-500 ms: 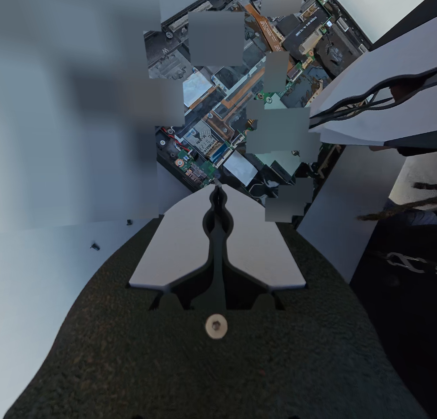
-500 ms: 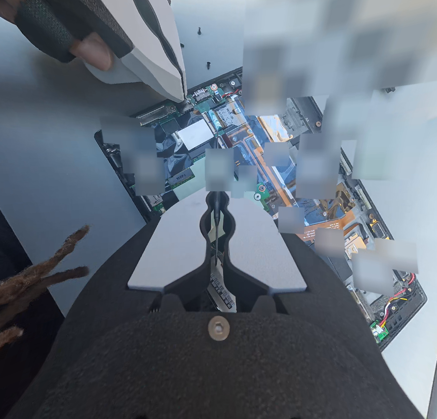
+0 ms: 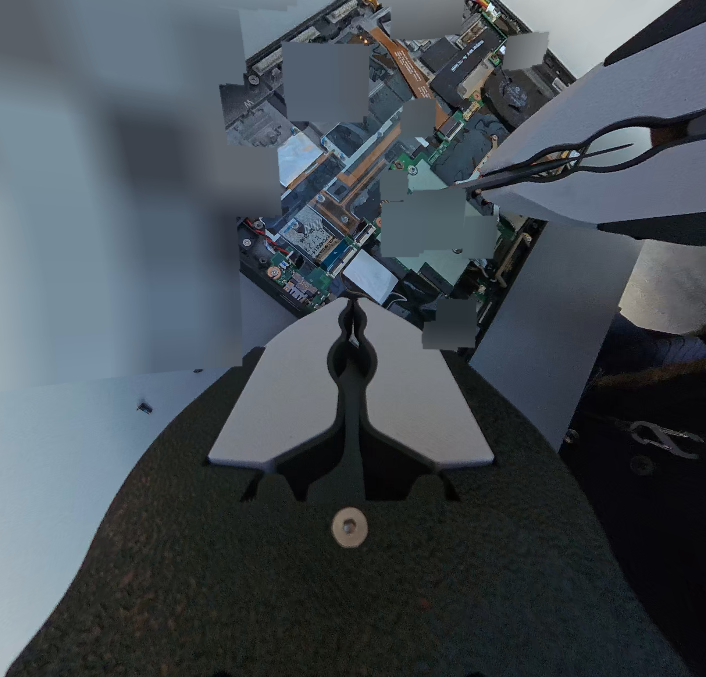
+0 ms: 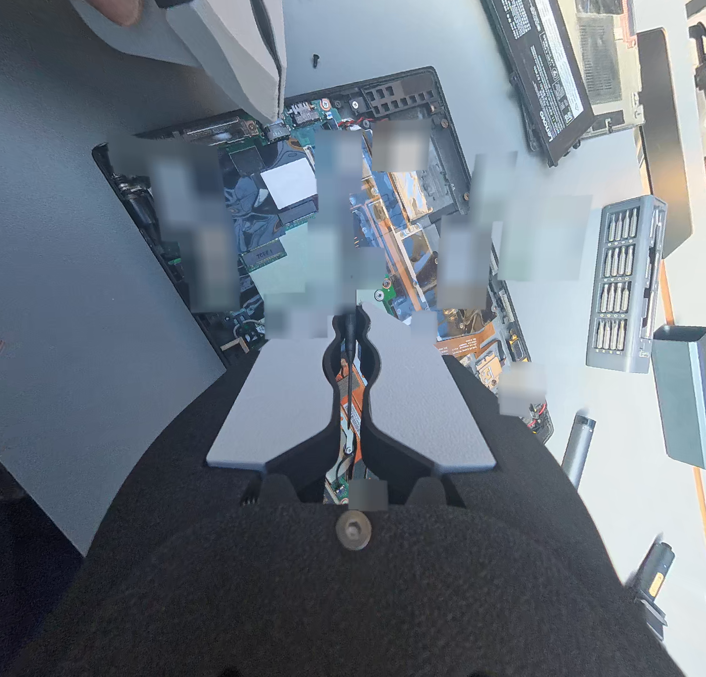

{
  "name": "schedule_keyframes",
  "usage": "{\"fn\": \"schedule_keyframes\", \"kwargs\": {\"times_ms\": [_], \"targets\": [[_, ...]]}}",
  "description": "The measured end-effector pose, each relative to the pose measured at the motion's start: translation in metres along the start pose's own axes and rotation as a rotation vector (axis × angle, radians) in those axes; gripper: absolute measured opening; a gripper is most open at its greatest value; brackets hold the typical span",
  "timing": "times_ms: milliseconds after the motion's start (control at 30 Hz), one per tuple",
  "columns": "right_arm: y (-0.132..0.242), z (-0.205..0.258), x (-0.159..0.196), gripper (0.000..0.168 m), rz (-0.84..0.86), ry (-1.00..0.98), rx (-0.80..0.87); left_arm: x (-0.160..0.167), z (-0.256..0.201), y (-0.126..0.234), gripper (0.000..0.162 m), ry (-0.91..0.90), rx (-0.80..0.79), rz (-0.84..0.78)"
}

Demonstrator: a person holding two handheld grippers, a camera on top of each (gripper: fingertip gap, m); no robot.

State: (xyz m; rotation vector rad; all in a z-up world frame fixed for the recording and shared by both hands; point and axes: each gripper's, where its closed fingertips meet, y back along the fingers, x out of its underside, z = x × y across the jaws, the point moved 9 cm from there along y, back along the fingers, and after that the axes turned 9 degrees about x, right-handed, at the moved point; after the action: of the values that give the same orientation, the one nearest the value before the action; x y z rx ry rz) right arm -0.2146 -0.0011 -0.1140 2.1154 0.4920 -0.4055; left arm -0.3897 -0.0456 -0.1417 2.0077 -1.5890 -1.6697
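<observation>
Two grippers work over an opened laptop (image 4: 439, 131) lying skewed on a pale table (image 4: 401, 28), its bottom cover off and its boards, copper heat pipes and ribbon cables bare. Largest beside it, a black battery pack (image 4: 535, 59) rests toward the table's far right corner, with a grey case of screwdriver bits (image 4: 626, 284) along the right edge nearer the camera. A flat grey panel (image 4: 88, 314) lies against the laptop's left edge. The right gripper (image 4: 357, 309) hangs above the middle of the laptop, its jaws pressed on a thin black tool (image 4: 349, 337) whose long axis runs forward along the fingers and down toward the board; exactly where its tip meets the board is hidden by a blurred patch. The left gripper (image 3: 353, 303) has its jaws pressed together with nothing visibly between them, its tips hovering at the laptop's edge by a port, well apart from the tool tip. Smallest, two black screws (image 4: 315, 59) lie loose on the table just beyond the laptop's far edge.
</observation>
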Motion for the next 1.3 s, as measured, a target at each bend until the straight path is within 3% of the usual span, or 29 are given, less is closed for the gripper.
{"fn": "schedule_keyframes", "kwargs": {"times_ms": [400,533,600,767,900,1100,1200,1300], "targets": [[0.017,0.019,-0.008,0.004,-0.058,-0.015,-0.025,-0.008,-0.018,0.006,0.003,-0.042,0.046,-0.058],[0.026,0.019,-0.009,0.004,-0.108,-0.036,-0.005,-0.008,-0.016,0.009,0.034,0.034,0.080,-0.053],[0.029,0.022,-0.011,0.004,-0.128,-0.039,0.003,-0.007,-0.014,0.011,0.040,0.071,0.087,-0.051],[0.029,0.028,-0.014,0.004,-0.166,-0.078,0.016,-0.014,-0.018,0.014,0.023,0.184,0.195,-0.112],[0.032,0.028,-0.018,0.004,-0.229,-0.138,0.087,-0.020,-0.019,0.018,0.018,0.330,0.330,-0.200],[0.029,0.033,-0.016,0.004,-0.268,-0.226,0.129,-0.022,-0.011,0.019,0.041,0.508,0.378,-0.302],[0.030,0.033,-0.015,0.004,-0.305,-0.256,0.164,-0.023,-0.013,0.017,0.040,0.551,0.394,-0.314],[0.032,0.033,-0.015,0.004,-0.344,-0.248,0.244,-0.028,-0.018,0.016,0.028,0.591,0.432,-0.362]]}}
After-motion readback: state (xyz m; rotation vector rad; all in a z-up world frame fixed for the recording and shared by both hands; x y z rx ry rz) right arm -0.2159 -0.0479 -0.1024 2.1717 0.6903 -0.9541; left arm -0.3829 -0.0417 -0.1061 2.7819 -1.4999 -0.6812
